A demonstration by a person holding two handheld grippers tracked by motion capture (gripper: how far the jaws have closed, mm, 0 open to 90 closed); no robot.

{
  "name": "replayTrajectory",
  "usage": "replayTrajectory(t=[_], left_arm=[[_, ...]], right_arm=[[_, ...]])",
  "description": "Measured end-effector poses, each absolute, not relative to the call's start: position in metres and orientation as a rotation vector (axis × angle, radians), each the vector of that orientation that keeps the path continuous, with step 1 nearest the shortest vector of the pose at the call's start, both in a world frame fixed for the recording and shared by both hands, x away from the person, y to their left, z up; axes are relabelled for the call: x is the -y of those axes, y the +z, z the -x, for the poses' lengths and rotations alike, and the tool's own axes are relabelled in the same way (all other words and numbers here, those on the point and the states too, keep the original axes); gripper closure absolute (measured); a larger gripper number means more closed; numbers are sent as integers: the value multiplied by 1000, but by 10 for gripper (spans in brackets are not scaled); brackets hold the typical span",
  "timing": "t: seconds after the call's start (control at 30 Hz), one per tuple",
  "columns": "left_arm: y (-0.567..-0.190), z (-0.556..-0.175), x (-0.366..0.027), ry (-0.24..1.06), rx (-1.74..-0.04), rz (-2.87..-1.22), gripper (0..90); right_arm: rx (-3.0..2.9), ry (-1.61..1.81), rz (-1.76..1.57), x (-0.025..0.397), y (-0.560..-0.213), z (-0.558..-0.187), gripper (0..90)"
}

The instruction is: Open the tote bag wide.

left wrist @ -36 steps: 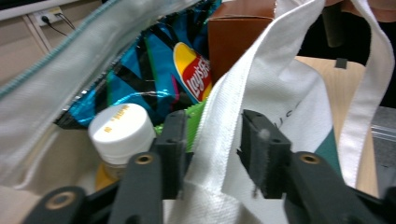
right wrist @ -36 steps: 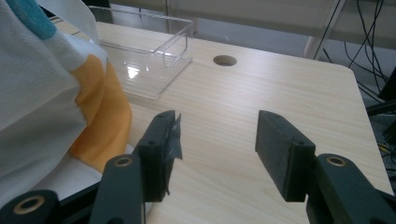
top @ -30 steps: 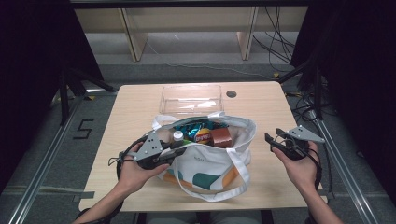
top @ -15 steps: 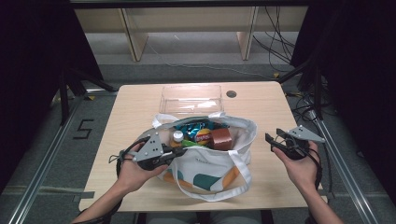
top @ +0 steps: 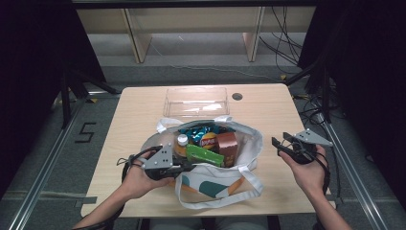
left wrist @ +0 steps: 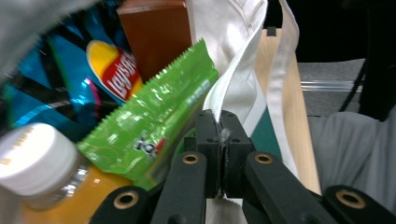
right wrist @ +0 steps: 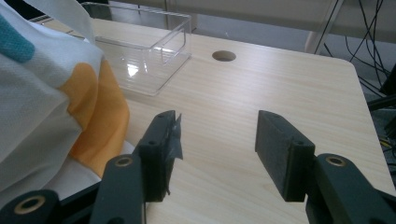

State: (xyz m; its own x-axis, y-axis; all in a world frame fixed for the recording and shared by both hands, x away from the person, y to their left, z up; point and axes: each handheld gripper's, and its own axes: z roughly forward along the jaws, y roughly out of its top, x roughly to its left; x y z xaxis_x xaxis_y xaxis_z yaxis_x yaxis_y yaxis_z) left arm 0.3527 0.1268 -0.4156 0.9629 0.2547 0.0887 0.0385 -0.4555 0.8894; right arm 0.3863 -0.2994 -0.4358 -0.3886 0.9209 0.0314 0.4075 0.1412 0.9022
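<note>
A wooden table [top: 134,120] seen from above, with a person's forearms coming in from the bottom edge. Toward the left, the left hand [top: 136,179] holds the left gripper [top: 187,166] low against the near rim of a white tote bag [top: 218,179]. In the left gripper view its jaws are pressed together on a fold of the bag's white edge [left wrist: 224,100], apparently to hold the mouth open and keep the soft bag from slumping while it is unpacked.

The bag sits at the middle of the table, mouth upward, printed with teal and orange patches. Packed inside, from left: a bottle [top: 181,143] of orange liquid with a white cap, a green packet [top: 205,155] lying across the top, a blue chip bag [top: 203,136] behind it, and a brown box [top: 228,144] standing upright. The green packet lies just beside the pinching jaws, so it looks the easiest to lift first.

Behind the bag, nearer the far edge, stands an empty clear bin [top: 195,101], probably where the items are meant to go.

On the right, the right hand [top: 309,172] holds the right gripper [top: 278,145] above the table, apart from the bag. Its jaws are spread wide with nothing between them, pointing toward the bag, seemingly ready to reach in.
</note>
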Motion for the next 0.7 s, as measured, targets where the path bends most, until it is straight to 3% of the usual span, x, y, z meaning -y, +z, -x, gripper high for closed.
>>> replayTrajectory(t=[0.37,0.7], left_arm=[[-438,-365,-109,112,-317,-2141,879],[-458,-371,-97,141,-378,-2221,878]], right_arm=[[-1877,1201,-1258,300,-436,-387,491],[-1889,1199,-1234,301,-437,-388,490]])
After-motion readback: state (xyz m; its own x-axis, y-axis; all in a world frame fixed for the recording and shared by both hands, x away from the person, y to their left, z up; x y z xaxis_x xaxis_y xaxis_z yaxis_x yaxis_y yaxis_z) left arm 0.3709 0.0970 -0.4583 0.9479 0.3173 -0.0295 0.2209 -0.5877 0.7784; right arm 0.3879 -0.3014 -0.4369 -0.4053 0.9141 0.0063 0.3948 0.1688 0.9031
